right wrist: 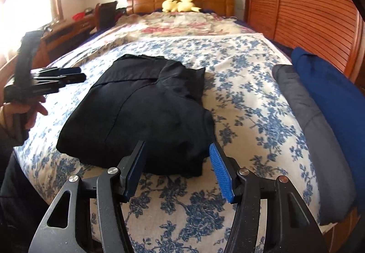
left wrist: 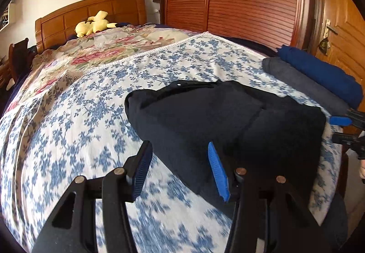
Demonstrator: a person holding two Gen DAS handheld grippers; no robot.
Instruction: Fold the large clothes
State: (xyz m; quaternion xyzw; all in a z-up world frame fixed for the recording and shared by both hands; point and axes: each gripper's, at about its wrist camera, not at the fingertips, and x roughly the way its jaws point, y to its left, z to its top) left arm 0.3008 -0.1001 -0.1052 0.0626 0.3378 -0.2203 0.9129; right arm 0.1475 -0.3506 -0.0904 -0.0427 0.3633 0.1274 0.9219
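Open jaws before folded black garment (right wrist: 146,114)

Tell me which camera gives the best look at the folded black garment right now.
The right wrist view: the folded black garment lies whole on the blue floral bedspread, all its edges visible beyond the open right gripper. The left wrist view shows it closer, but the open left gripper covers its near edge.

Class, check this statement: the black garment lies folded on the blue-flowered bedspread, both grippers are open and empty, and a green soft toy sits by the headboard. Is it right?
Not quite: the soft toy is yellow, not green, as the right wrist view shows. The rest stands: the black garment lies folded on the bedspread, and the left gripper and right gripper are open and empty.
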